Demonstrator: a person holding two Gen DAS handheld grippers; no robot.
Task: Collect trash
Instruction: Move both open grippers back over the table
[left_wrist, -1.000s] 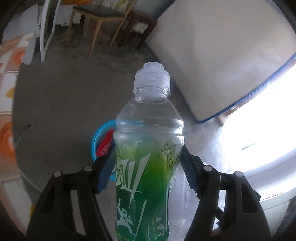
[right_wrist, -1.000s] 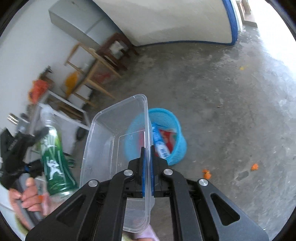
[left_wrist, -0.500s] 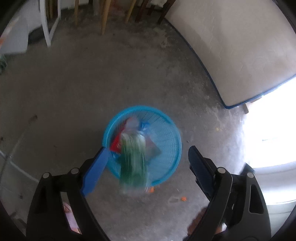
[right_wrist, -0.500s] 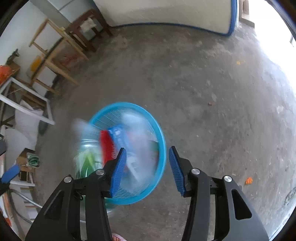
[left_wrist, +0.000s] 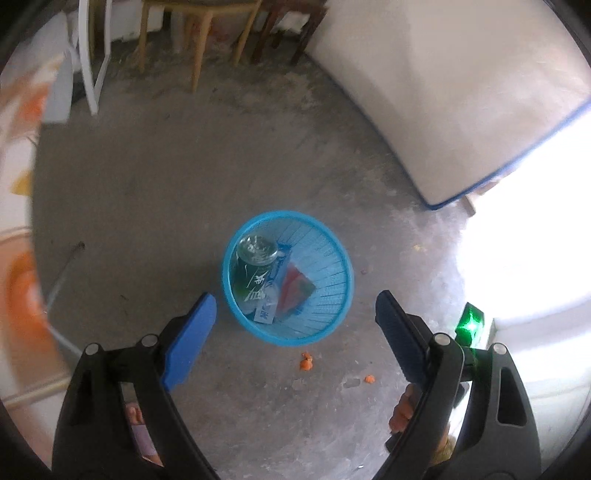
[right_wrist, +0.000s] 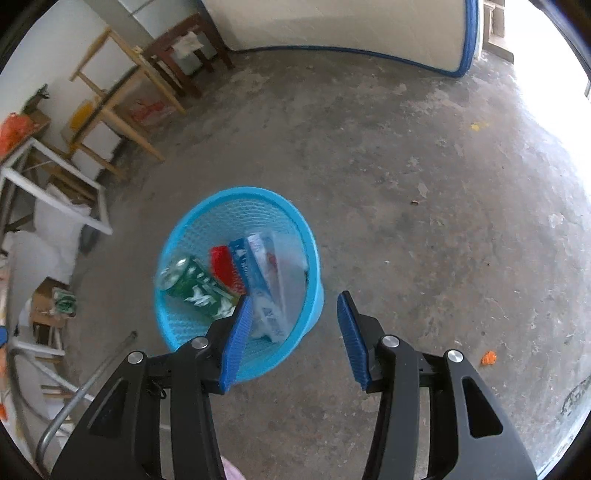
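Right wrist view | right gripper (right_wrist: 295, 332) jaws opening, empty | left gripper (left_wrist: 295, 332) wide, empty | green bottle (right_wrist: 195, 286) and clear container (right_wrist: 286, 266) in blue basket (right_wrist: 255, 194) | orange scraps (left_wrist: 306, 363) left on floor

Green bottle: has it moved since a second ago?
Yes. The green bottle went from the left hand-held gripper down into the blue basket on the floor.

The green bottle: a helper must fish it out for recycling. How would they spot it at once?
On the bare concrete floor stands a round blue mesh basket. Inside, against its wall, the green bottle stands upended, clear base up. Its neighbours are a red packet and a blue-and-white wrapper; only it is green with white lettering.
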